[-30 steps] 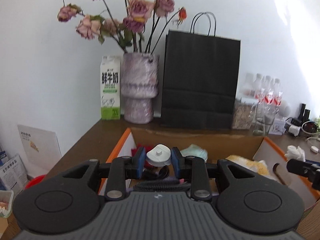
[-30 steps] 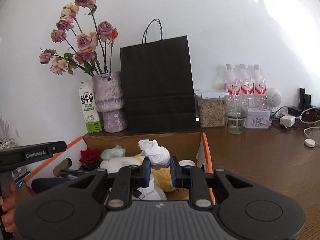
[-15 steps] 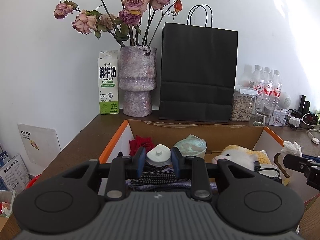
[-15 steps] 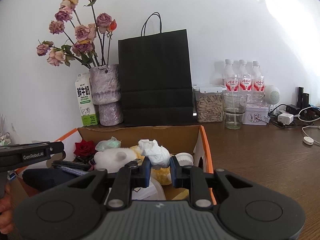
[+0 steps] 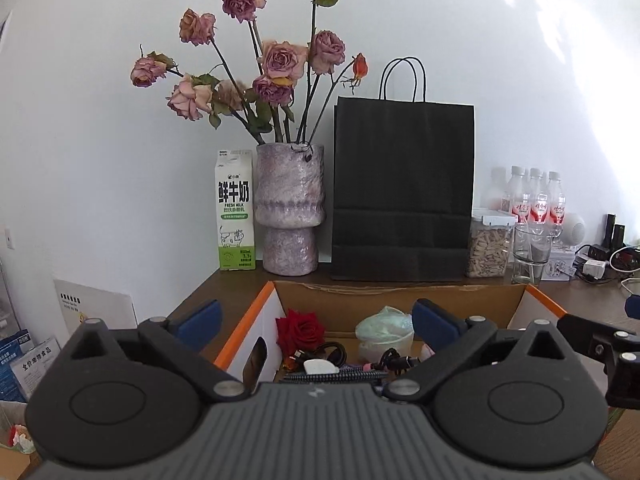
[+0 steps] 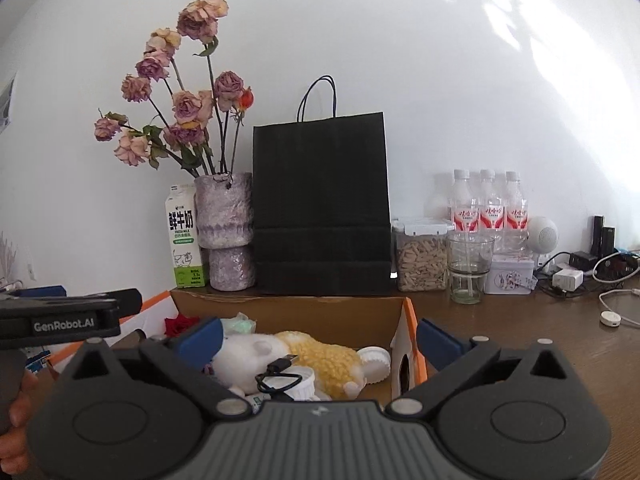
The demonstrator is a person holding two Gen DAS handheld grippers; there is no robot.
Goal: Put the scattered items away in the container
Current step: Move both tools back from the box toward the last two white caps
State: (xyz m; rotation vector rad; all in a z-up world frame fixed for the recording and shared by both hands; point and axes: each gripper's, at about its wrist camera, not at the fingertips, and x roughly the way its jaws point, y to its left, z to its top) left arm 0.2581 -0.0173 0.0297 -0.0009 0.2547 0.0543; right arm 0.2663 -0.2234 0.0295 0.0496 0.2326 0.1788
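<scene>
An orange-edged cardboard box [image 5: 400,290] sits under both grippers. My left gripper [image 5: 316,319] hangs over the box's near left part, its jaws opening wide with nothing between the blue pads. Below it lie a white cap [image 5: 319,367], a red rose [image 5: 300,330], a pale green bundle [image 5: 386,332] and black cables. My right gripper [image 6: 320,341] is over the same box [image 6: 288,304], its jaws also opening and empty. Beneath it lie a yellow and white plush sheep [image 6: 316,356] and a black USB cable [image 6: 280,376]. The crumpled tissue is out of sight.
Along the white wall stand a milk carton [image 5: 235,210], a vase of dried roses [image 5: 289,208], a black paper bag [image 5: 403,192], a seed jar [image 6: 421,260], a glass [image 6: 468,268] and water bottles [image 6: 490,208]. Chargers and cords [image 6: 592,276] lie at the right.
Both grippers went from shut to wide open. The white cap left the left jaws and now lies in the box. The crumpled tissue is gone from the right jaws.
</scene>
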